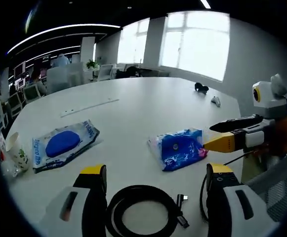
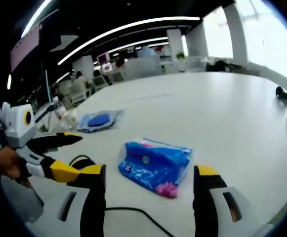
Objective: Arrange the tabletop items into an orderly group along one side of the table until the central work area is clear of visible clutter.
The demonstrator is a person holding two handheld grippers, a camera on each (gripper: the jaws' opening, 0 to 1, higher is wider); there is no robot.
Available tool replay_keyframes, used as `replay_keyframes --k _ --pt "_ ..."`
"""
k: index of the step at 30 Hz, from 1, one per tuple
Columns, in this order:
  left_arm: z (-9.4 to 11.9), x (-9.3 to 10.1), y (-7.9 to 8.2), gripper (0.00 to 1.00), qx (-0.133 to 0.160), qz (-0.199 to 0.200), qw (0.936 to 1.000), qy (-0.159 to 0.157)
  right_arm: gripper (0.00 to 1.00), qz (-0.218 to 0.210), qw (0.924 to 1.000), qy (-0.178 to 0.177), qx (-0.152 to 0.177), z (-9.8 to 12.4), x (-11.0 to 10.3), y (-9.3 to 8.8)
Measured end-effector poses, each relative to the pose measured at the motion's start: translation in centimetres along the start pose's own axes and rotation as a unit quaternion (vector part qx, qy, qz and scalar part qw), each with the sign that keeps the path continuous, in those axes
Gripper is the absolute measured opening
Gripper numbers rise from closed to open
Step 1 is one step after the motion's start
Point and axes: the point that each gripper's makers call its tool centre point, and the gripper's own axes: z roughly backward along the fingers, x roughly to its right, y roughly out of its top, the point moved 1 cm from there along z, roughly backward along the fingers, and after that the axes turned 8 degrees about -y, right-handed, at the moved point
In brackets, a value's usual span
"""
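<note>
Mostly bare table point(image 1: 148, 103), blue pouch point(image 2: 153, 165) central, cable point(image 1: 141, 215) near edge

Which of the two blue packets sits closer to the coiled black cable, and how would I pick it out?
On the big white table, find the coiled black cable at the near edge. The crumpled blue packet lies just beyond it. Unlike the flat clear packet holding a blue oval farther away, it is bunched up and shows pink.

My white table point(image 1: 148, 106) carries two blue wipe packs point(image 1: 179, 148) point(image 1: 64, 143), coiled black cable point(image 1: 142, 217), paper cup point(image 1: 16, 150), small dark object point(image 1: 201, 88) far off.
</note>
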Motion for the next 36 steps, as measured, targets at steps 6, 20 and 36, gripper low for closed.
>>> replay_keyframes --k 6,20,36 --pt "-1.2 0.0 0.5 0.82 0.000 0.007 1.0000 0.001 0.69 -0.010 0.9999 -0.009 -0.004 0.0 1.1 -0.4" --pt "-4.0 0.1 -0.2 0.77 -0.030 -0.005 0.9995 -0.009 0.67 -0.028 0.9993 -0.017 -0.018 -0.7 2.3 -1.4" --pt "-6.9 -0.7 -0.2 0.62 -0.045 0.009 0.9990 -0.005 0.60 -0.043 0.9984 -0.023 -0.028 -2.9 2.8 -1.3"
